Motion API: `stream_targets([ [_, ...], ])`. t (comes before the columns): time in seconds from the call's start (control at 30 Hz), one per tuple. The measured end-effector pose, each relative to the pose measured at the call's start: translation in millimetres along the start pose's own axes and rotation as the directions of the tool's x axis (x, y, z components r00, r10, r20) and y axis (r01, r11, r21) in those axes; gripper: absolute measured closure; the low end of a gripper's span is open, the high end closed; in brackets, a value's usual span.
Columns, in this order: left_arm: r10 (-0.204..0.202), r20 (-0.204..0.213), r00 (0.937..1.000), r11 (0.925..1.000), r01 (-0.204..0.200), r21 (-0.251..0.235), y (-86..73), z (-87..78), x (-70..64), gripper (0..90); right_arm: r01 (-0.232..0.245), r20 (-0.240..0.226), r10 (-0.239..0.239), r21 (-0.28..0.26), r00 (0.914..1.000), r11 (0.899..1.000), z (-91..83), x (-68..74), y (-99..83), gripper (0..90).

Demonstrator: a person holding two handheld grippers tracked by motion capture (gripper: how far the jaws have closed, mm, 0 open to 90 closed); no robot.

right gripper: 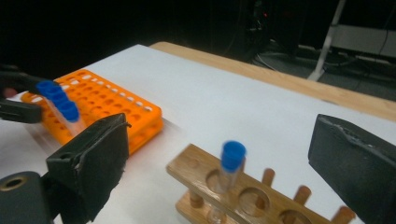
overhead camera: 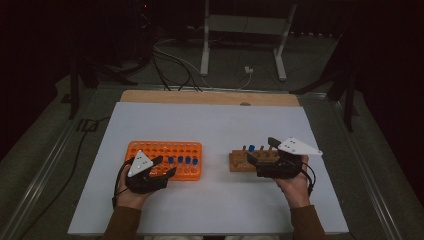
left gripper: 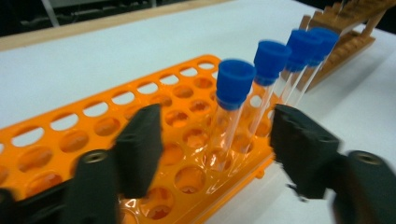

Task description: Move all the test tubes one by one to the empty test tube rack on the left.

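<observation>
Jaws on both grippers stand spread, grasping nothing. On the desk (overhead camera: 220, 125), the orange rack (overhead camera: 165, 159) at left holds four blue-capped test tubes (left gripper: 232, 109), the left gripper (left gripper: 219, 140) straddling the nearest. The right gripper (right gripper: 219, 172) faces the wooden rack (right gripper: 233, 196), which carries one tube (right gripper: 229, 172). By my reckoning, four remain to move. No writing is legible.

room dark | grey floor (overhead camera: 45, 145) | cables (overhead camera: 170, 62) on floor | white stand (overhead camera: 245, 30) behind table (overhead camera: 210, 97)
</observation>
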State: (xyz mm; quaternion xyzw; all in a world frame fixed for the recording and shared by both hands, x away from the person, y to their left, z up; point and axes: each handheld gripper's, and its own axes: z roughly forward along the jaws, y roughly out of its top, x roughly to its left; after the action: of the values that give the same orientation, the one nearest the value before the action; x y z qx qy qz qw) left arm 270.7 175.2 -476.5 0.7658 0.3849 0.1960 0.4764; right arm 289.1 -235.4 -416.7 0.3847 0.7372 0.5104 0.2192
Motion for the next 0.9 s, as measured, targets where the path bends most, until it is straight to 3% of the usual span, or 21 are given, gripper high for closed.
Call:
stream_targets([
  [0.27,-0.037,-0.034,0.9987,0.999,0.036,-0.025,3.4,-8.3,7.7,8.7,-0.015,0.024,0.014,0.014,0.9996,1.0,5.5,-9.7,-6.7,5.1],
  [0.37,-0.044,-0.046,0.998,0.9975,0.041,-0.057,4.4,-12.7,9.6,8.4,-0.017,0.029,0.016,0.02,0.9994,1.0,8.4,-12.2,-7.4,5.1],
  [0.47,-0.052,-0.014,0.9985,0.9963,0.051,-0.069,4.7,-15.1,11.2,8.6,-0.015,0.037,0.014,0.035,0.9992,0.999,13.2,-14.5,-9.0,5.1],
  [0.57,-0.052,-0.028,0.9983,0.9975,0.05,-0.05,3.6,-14.6,12.4,1.6,-0.017,0.039,0.015,0.047,0.9991,0.999,18.8,-16.4,-11.6,5.0],
  [0.9,-0.056,-0.051,0.9971,0.996,0.052,-0.072,4.0,-17.2,14.3,1.2,-0.017,0.052,0.013,0.088,0.9986,0.996,35.5,-18.4,-23.8,11.7],
])
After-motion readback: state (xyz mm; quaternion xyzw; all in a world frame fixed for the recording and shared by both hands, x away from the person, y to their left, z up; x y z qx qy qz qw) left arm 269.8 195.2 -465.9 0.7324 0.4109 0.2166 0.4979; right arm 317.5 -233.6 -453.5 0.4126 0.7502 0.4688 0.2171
